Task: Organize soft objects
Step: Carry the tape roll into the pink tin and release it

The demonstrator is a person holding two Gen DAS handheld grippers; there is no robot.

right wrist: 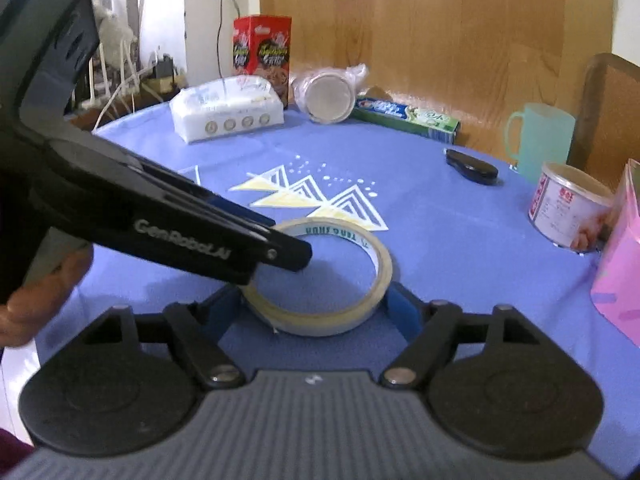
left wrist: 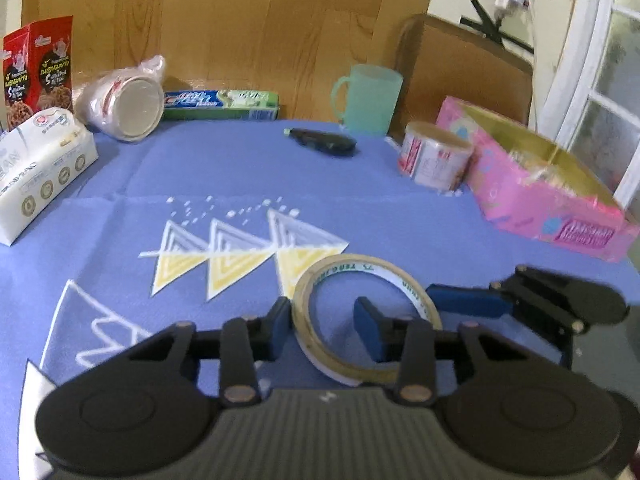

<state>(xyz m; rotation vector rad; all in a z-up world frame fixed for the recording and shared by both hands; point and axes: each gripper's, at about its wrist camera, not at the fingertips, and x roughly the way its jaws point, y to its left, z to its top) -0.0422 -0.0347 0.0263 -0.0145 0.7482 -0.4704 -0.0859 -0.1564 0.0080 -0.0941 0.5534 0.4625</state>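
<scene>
- The tape roll [left wrist: 352, 266], a pale tan ring with green lettering on its inner core, sits at the near middle of the worktop [left wrist: 400, 216].
- The left gripper [left wrist: 324, 320] has its jaws clamped on the ring's wall at about 9 o'clock, one finger outside and one inside the hole.
- The right gripper [right wrist: 314, 308] has its jaws apart, one on each side of the roll; whether they touch it is unclear.
- In the left wrist view, a pink box [left wrist: 540, 208] with an open top lies at 2 o'clock from the roll; something pale is inside, too blurred to name.
- A tin can [left wrist: 436, 156] stands just beside the box, and a green mug [left wrist: 368, 96] stands at 12 o'clock near the far edge.
- At 10 o'clock a bagged stack of cups [left wrist: 124, 100] lies on its side, next to a toothpaste box [left wrist: 222, 104], a tissue pack [left wrist: 40, 168] and a red carton [left wrist: 40, 64].
- A small dark object [left wrist: 324, 142] lies near the mug.
- A blue cloth printed with white and yellow triangles covers the worktop; a wooden panel [left wrist: 260, 20] stands behind it.
</scene>
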